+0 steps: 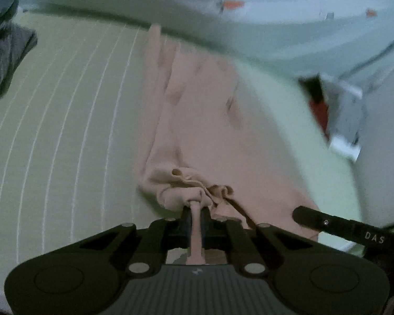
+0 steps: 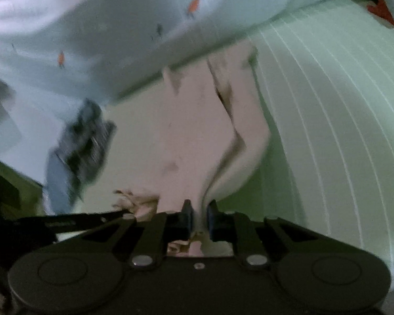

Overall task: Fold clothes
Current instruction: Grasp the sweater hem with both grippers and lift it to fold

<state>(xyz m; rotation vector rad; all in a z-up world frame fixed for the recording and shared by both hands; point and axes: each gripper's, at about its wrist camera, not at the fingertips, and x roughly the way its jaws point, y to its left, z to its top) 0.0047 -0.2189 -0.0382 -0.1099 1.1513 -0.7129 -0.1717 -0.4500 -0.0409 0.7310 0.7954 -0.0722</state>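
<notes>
A pale green sheet [image 1: 65, 120] with thin white stripes covers the surface, and a light printed cover [image 1: 249, 26] with small orange marks is bunched along its far edge. At the far left lies a dark grey cloth [image 1: 10, 52], well apart from the rest. In the middle a pink garment [image 1: 210, 120] lies stretched over the sheet, its near end lifted and gathered. The left tongs [image 1: 195, 211] are pressed together on a bunched fold of that near edge, a strip of pink running back between the fingers. Just to their right a black finger [image 1: 328, 223] of the other tool reaches in. The right tongs [image 2: 199, 214] pinch the garment [image 2: 197, 131] too, cloth rising from between them in a tall crease. A blurred grey object [image 2: 84, 141] hangs off to their left, too smeared to name.
</notes>
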